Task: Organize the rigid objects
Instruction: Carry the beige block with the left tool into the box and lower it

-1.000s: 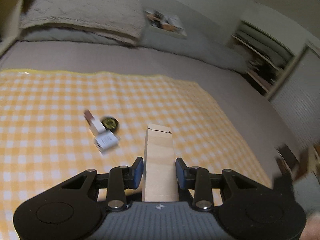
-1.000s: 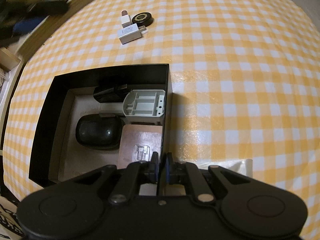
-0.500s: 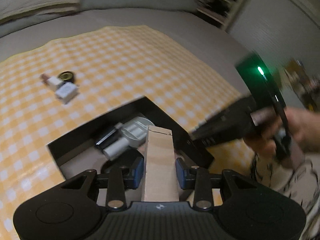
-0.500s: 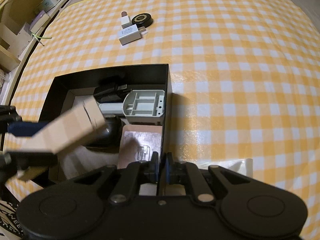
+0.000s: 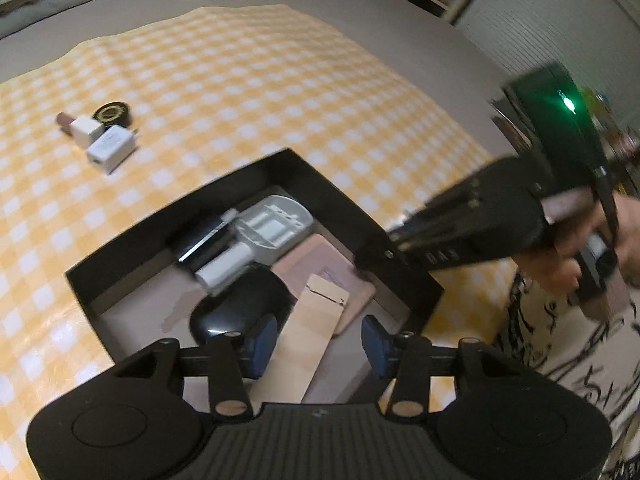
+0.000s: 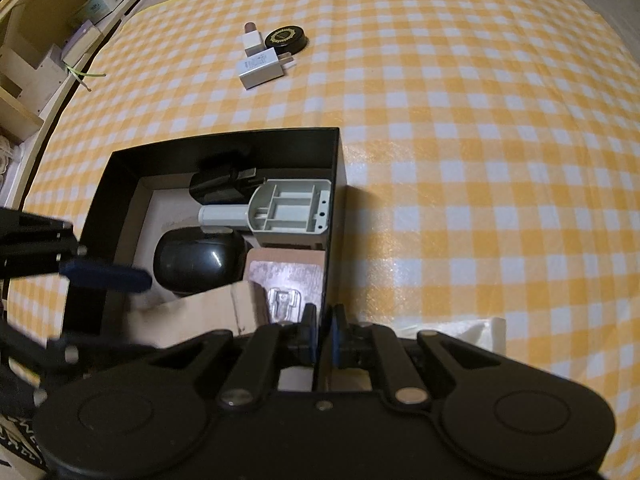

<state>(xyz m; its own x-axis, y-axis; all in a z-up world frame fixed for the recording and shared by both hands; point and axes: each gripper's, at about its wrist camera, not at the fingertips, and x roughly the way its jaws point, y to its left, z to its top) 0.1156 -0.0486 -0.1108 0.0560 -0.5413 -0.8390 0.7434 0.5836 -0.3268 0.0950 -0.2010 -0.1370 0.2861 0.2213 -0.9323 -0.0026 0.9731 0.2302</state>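
Observation:
A black open box (image 5: 352, 216) (image 6: 224, 136) lies on the yellow checked cloth (image 6: 460, 160). It holds a grey plastic part (image 6: 288, 208), a black oval case (image 6: 196, 256), a black adapter (image 6: 220, 184) and a flat pinkish card (image 6: 288, 270). A pale wooden block (image 5: 308, 336) (image 6: 192, 316) lies tilted inside the box, over the card. My left gripper (image 5: 316, 344) straddles it with its jaws opening, and the blue pads stand clear of its sides. The right gripper (image 6: 323, 332) (image 5: 376, 254) is shut on the box's near right wall.
On the cloth beyond the box lie a white charger (image 6: 260, 68), a small white piece with a brown cap (image 6: 251, 38) and a black round lid (image 6: 286, 36). Wooden shelves (image 6: 36, 60) border the left side. A hand (image 5: 580, 248) holds the right gripper.
The left gripper swung from the far cloth to over the box and sank into it with the block. Its pads have now parted from the block. The right gripper has not moved.

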